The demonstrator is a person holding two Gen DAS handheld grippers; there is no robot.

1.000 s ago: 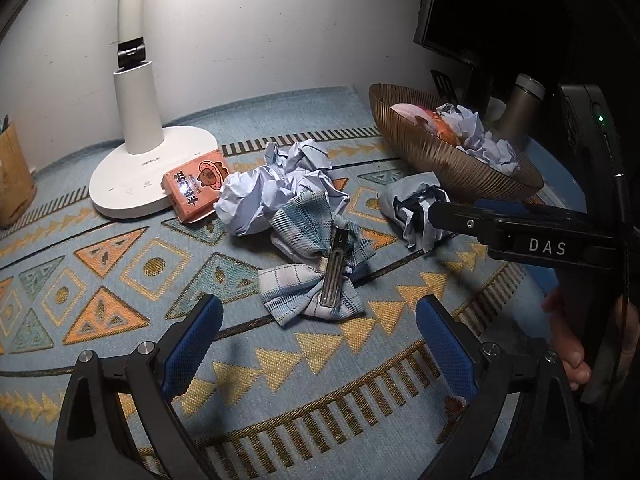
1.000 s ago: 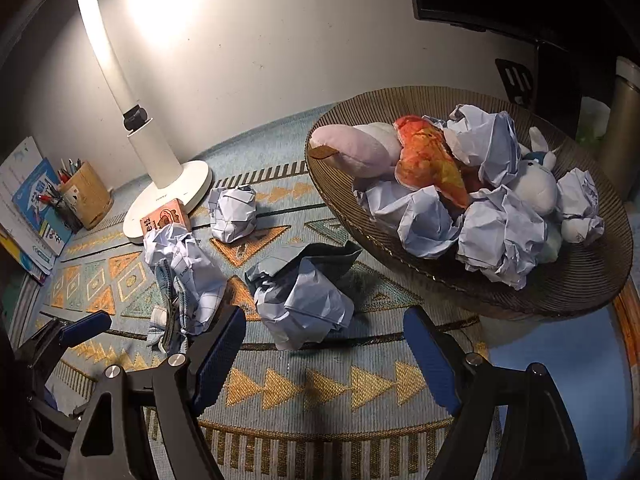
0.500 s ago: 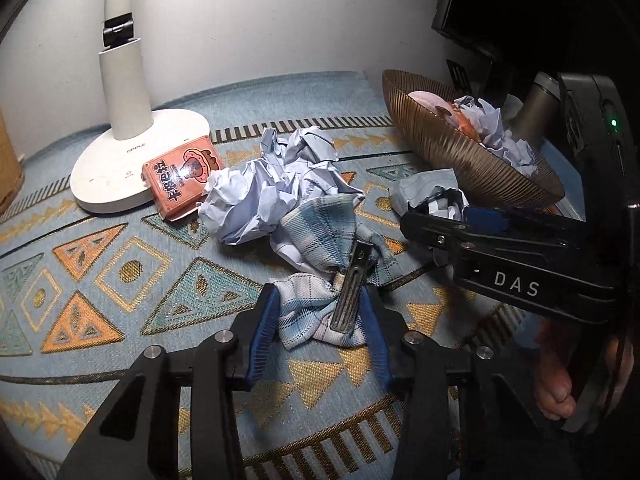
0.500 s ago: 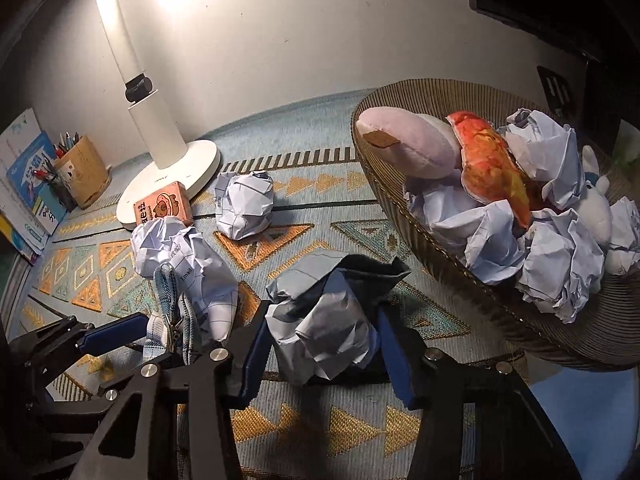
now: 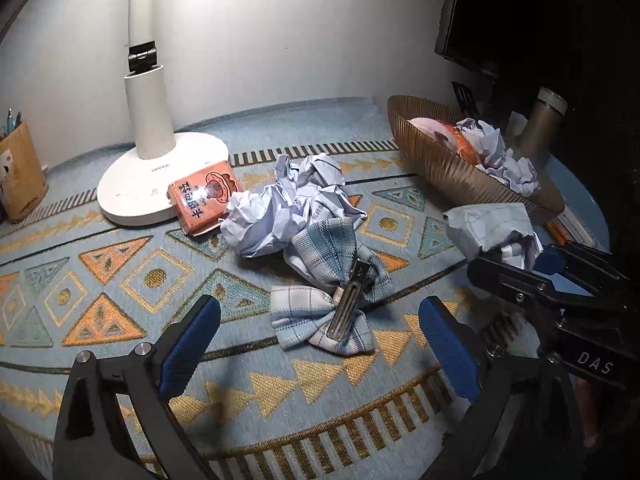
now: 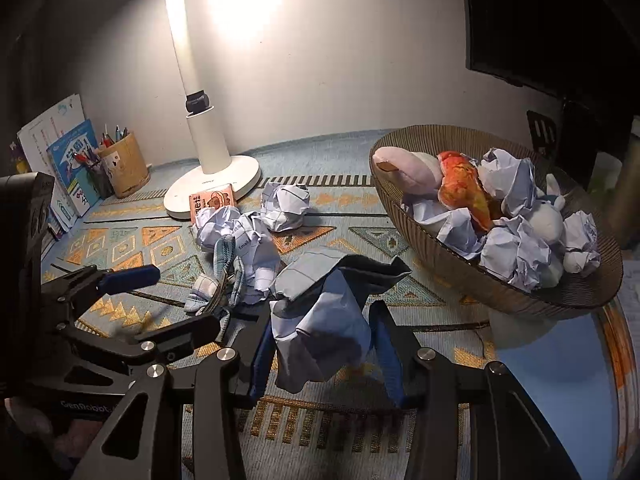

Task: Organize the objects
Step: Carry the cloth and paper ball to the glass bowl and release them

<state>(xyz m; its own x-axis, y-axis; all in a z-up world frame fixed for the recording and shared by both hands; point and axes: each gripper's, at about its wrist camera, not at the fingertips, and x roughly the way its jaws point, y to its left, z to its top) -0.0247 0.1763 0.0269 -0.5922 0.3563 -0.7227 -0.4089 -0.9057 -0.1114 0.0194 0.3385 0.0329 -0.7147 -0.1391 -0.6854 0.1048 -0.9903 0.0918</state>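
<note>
Right wrist view showed the right gripper [image 6: 320, 344] clamped on a crumpled paper [image 6: 320, 312], basket [image 6: 472, 276] drop next, while the left gripper [image 5: 320, 344] gaped empty.

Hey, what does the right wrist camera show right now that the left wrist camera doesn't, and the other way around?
Only the right wrist view shows the books leaning beside the pen holder, the basket's plush toys in full, and the right gripper shut on a crumpled paper. Only the left wrist view shows the left gripper from behind, open, short of the plaid hair bow, plus a metal bottle behind the basket. Both show the lamp, snack packet, woven basket and patterned mat.
</note>
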